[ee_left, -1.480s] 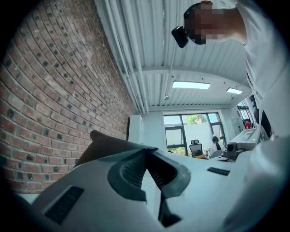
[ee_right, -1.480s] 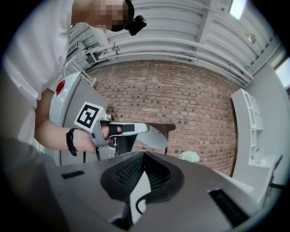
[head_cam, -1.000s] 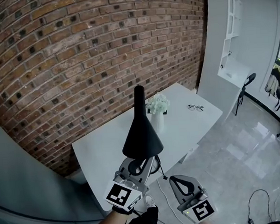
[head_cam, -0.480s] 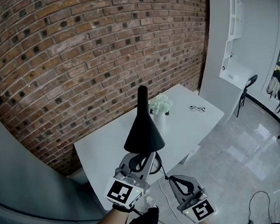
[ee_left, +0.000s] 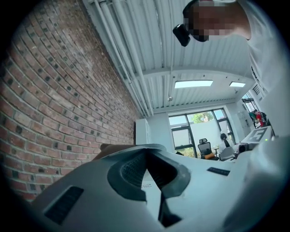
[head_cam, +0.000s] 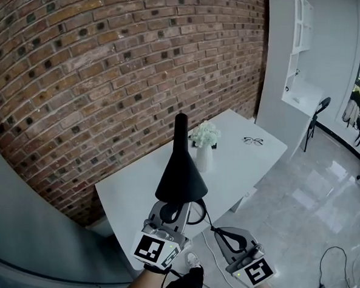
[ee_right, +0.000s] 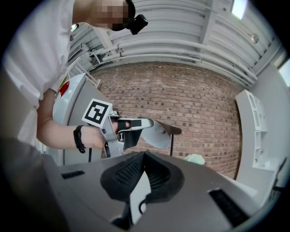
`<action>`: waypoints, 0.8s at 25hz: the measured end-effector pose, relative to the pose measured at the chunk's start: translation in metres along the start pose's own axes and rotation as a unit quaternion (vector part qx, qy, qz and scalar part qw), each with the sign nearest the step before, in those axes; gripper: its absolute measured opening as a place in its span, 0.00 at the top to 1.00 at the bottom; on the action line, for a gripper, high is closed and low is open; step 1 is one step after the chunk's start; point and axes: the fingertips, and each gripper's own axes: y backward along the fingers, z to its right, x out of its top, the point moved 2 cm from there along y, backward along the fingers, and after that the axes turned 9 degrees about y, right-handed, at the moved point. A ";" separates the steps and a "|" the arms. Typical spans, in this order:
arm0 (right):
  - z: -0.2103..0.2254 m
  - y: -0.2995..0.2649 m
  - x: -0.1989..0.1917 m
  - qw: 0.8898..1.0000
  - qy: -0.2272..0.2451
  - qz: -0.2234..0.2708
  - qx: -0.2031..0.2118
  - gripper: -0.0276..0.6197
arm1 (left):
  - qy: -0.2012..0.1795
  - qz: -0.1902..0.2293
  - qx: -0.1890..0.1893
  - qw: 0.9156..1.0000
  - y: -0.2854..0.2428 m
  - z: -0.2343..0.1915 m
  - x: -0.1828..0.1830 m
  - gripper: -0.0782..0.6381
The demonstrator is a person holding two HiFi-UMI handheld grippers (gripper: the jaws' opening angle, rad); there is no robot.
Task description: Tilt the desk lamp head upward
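Lamp head (head_cam: 180, 174): matte black cone, a slim neck flaring to a wide round rim.
Place: above the near edge of the white tabletop (head_cam: 248, 160), in front of the vase (head_cam: 204, 158) of white flowers.
Axis: the long axis runs from the wide mouth, nearest the person, to the narrow neck, which points toward the brick wall (head_cam: 103, 84).
Left tongs (head_cam: 175, 205): clenched, tips at the rim's underside; whether they pinch it is unclear.
Right tongs (head_cam: 221, 233): clenched on nothing, apart from the lamp head.
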 end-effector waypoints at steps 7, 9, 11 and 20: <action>-0.001 0.001 0.001 1.000 -0.002 -0.001 0.002 0.93 | -0.021 0.003 0.015 1.000 0.009 -0.003 0.006 0.88; -0.002 0.000 0.002 1.000 -0.002 -0.001 0.004 0.93 | -0.025 0.000 0.015 1.000 0.008 -0.002 0.007 0.88; -0.002 0.000 0.002 1.000 -0.002 0.000 0.006 0.93 | -0.029 -0.003 0.015 0.999 0.007 -0.001 0.007 0.88; -0.004 -0.001 0.002 1.000 0.001 0.004 0.009 0.93 | -0.046 0.006 0.010 0.999 0.000 -0.002 0.021 0.88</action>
